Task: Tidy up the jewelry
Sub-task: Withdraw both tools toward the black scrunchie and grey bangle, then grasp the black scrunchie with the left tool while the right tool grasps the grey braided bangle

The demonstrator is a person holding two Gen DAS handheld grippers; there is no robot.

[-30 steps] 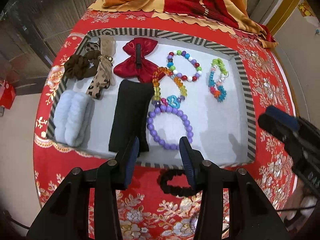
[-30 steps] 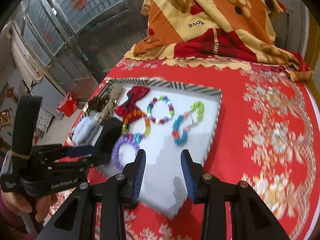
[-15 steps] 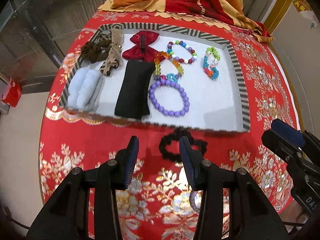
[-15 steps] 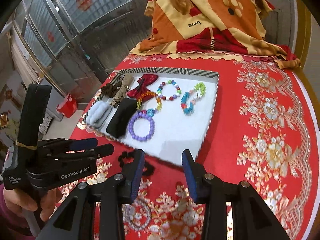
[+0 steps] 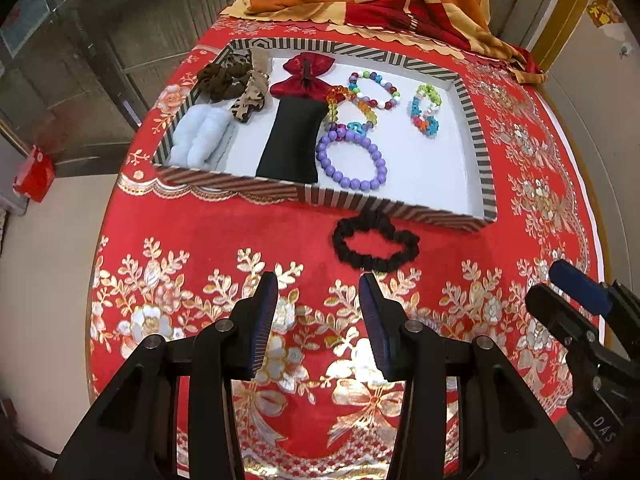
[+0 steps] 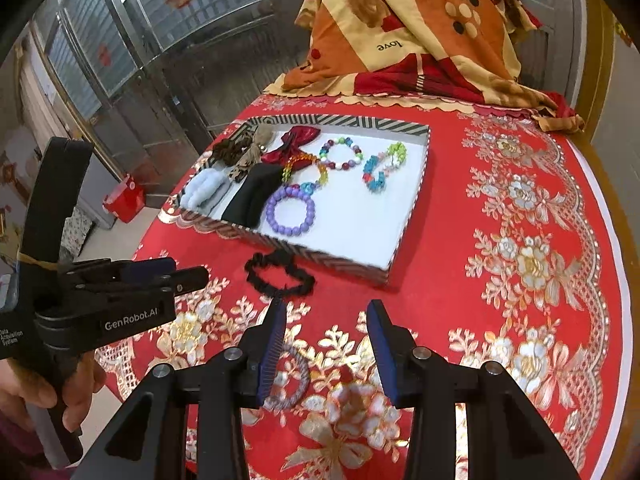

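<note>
- Left gripper (image 5: pixel 318 322) spread apart, nothing between the fingers, hanging over the red tablecloth (image 5: pixel 208 240) short of the black scrunchie (image 5: pixel 376 244).
- Black scrunchie lying on the cloth just outside the near wall of the striped tray (image 5: pixel 400 208), touching or nearly so; hard to tell.
- Right gripper (image 6: pixel 326 344) spread apart too, holding nothing; a grey-purple ring (image 6: pixel 294 376) on the cloth below it, half hidden behind the left finger.
- Inside the tray: purple bead bracelet (image 5: pixel 352 160), black pouch (image 5: pixel 292 140), pale blue fluffy band (image 5: pixel 200 136), red bow (image 5: pixel 304 76) partly overlapped by the pouch.
- Patterned blanket (image 6: pixel 404 36) cut off at the top edge.
</note>
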